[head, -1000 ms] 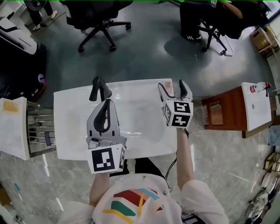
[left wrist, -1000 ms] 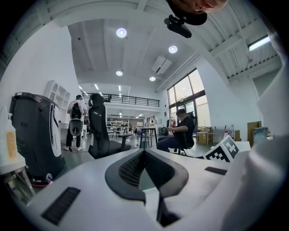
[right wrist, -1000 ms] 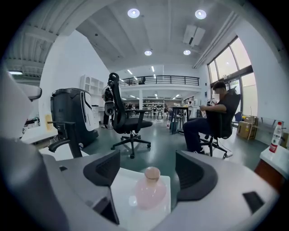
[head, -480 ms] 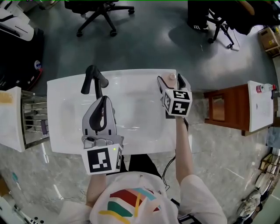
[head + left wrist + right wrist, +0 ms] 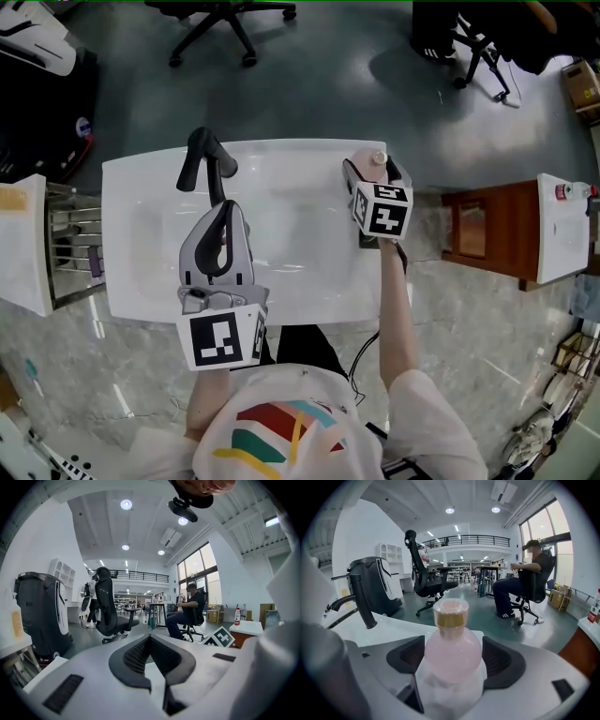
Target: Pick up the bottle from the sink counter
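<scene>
Pink, half-clear material is what the right gripper (image 5: pixel 372 169) has between its jaws. The bottle (image 5: pixel 452 651) stands upright at the far right corner of the white desk (image 5: pixel 141 197), i.e. the sink counter, right of the basin (image 5: pixel 281 234). The jaws are apart, one pad on each side of the bottle's round shoulder, very near or just touching it. I see no sign of firm pressing, and the bottle looks to rest on the desk. I judge the gripper is put low and level like this so the pads meet the widest part, not the thin neck where a grip would slip. Next step prob. needs only closing and a straight lift.

The left gripper (image 5: pixel 223 208) hangs over the basin, on the near side of the black faucet (image 5: pixel 206 161), w/ its jaws together and nothing between them. It seems parked there only to be out of the way, as one gripper is enough for this task.

About the bottle: the body is pale pink and see-through, bulb-shaped at top, then a short neck w/ a gold-brown band and a pale pink cap above. The lower part looks whitish, maybe a label or frosting, I cannot tell which. The wall is smooth and round, so it could turn or slide in the pads if the closing is off-centre.
</scene>
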A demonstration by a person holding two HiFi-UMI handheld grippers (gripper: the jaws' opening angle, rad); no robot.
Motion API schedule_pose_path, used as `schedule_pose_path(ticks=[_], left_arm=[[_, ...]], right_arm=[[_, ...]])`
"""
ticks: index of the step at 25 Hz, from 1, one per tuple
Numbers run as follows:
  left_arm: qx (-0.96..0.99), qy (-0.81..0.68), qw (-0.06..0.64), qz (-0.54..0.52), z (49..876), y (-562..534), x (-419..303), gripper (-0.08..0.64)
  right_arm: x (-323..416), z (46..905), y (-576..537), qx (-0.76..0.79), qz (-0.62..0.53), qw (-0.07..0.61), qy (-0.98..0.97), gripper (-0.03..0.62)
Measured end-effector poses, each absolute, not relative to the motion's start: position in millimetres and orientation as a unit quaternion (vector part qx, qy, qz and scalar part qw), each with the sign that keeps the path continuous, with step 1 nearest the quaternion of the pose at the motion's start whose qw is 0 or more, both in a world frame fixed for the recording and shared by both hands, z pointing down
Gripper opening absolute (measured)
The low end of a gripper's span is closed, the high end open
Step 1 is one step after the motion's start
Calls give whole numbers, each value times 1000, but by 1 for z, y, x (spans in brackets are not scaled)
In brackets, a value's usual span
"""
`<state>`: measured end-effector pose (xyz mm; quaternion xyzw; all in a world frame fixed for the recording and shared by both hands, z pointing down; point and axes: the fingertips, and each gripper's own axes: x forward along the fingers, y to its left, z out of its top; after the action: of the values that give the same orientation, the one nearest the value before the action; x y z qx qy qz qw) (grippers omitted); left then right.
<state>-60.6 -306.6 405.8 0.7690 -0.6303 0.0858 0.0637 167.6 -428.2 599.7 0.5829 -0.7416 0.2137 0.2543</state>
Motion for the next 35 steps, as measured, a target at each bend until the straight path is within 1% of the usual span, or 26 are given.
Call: schedule_pose_path(ticks=[8,25,29,35], left_arm=[[767,-633,68,87,409,-305,-65,17],[764,-637,63,83,402,-303,-78,18],[764,-638,57,79,395,-302,-81,18],[764,-640,48,67,379,-298,-85,18]], right_arm=[[170,611,-428,590,237,254,-729,373],[170,610,-428,601,221,253,-725,377],[167,595,-427,603,210,243,-730,377],[155,550,-417,601,184,225,-744,377]])
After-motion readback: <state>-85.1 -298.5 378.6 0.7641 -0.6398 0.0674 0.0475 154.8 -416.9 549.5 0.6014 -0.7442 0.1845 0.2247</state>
